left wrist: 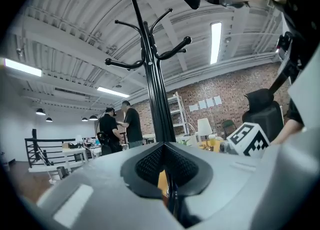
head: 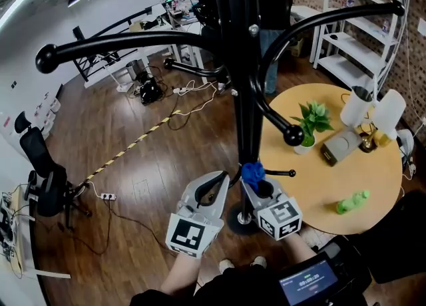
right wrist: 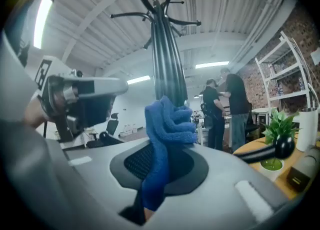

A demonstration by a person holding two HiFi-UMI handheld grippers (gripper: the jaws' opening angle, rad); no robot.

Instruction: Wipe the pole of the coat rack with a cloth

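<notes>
Nearest you, your left gripper (head: 221, 179) is pinched closed on nothing, hanging just left of the pole, probably so it stays out of the way. Your right gripper (head: 257, 186) is clamped on the blue cloth (head: 251, 171), which bunches past the tips so fabric, not plastic, meets the black pole (head: 245, 112). The cloth's low against the pole, though I can't tell if it's touching. The round table (head: 333, 178) is farther right.

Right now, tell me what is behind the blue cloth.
The coat rack pole rises right behind the blue cloth; two people stand farther back. The cloth covers the pole's lower stretch, hiding any contact.
</notes>
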